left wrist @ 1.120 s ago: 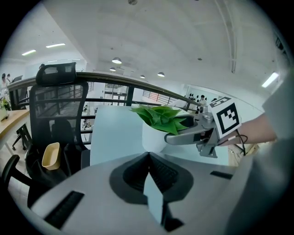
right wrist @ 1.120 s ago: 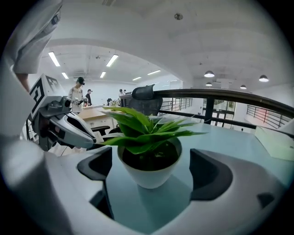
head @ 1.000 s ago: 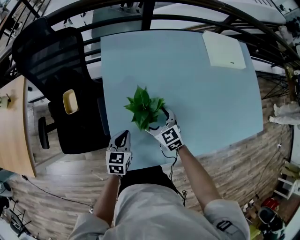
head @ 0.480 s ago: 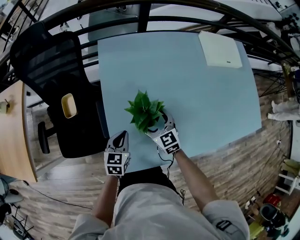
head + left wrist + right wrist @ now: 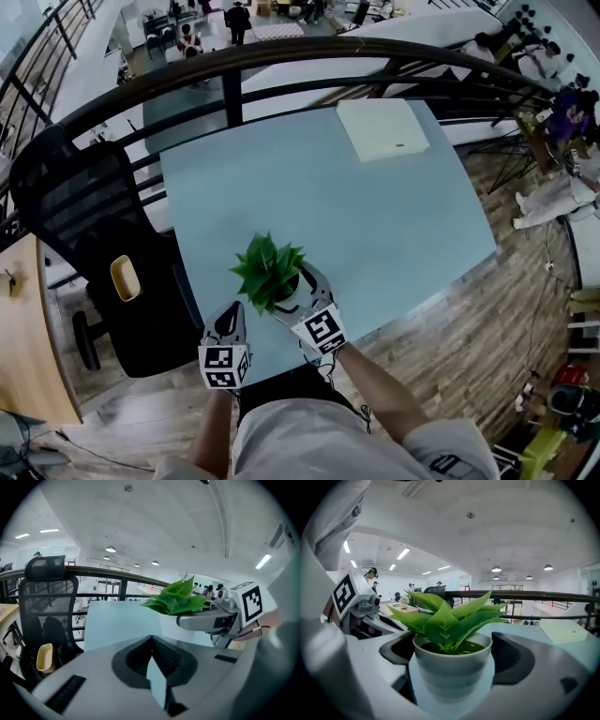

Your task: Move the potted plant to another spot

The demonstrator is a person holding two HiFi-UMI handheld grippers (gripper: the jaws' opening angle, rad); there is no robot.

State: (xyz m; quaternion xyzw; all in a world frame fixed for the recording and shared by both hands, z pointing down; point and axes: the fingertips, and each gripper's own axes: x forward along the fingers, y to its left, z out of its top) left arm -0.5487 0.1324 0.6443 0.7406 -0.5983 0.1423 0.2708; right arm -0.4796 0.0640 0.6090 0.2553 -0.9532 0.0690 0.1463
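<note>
The potted plant (image 5: pixel 451 620) sits between the right gripper's (image 5: pixel 454 662) two jaws, which close against either side of its white pot, with the green leaves spreading above them. It is over the near edge of the light blue table (image 5: pixel 375 216); whether the pot rests on it cannot be told. The left gripper (image 5: pixel 152 639), just to the left of the right one, has its jaws together on nothing and is apart from the plant.
</note>
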